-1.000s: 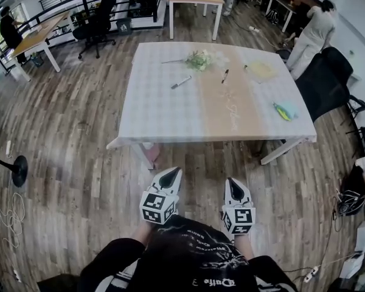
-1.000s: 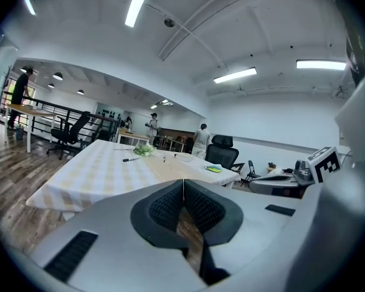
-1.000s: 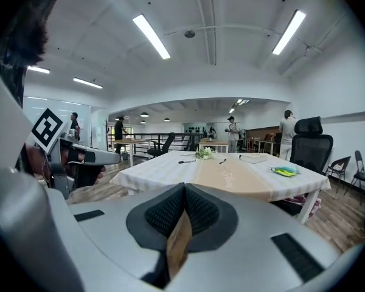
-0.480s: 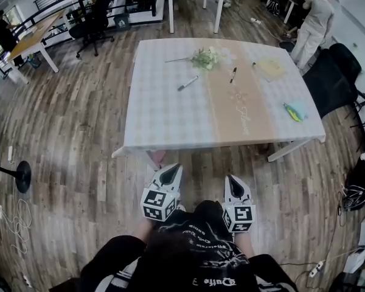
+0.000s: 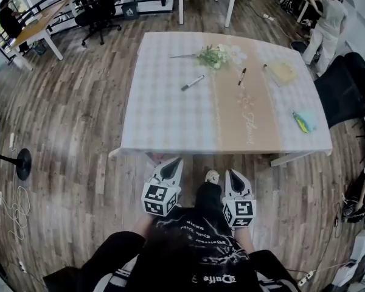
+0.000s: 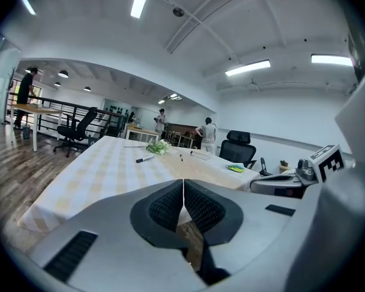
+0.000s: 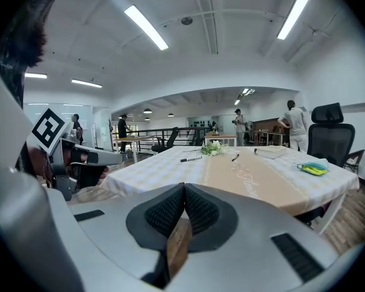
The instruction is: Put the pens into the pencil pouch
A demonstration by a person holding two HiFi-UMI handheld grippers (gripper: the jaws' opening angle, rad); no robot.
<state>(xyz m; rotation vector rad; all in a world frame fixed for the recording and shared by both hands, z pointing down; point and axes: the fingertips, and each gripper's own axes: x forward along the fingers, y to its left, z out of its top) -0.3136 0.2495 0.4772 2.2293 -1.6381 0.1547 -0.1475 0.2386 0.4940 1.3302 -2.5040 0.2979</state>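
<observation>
A white-barrelled pen [image 5: 193, 83] and a black pen [image 5: 241, 76] are lying on the far half of the counter [image 5: 164, 126], near a flower sprig [image 5: 219, 55]. The left hand-held gripper [image 5: 172, 163] and the right hand-held gripper [image 5: 232, 175] are hovering side by side over the wood floor [image 5: 79, 132], just off the counter's near edge. Both are tilting slightly down with jaws pressed together and empty, well apart from the pens.

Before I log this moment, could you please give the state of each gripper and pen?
left gripper: shut, empty
right gripper: shut, empty
white marker: lying on the table
black pen: lying on the table
</observation>
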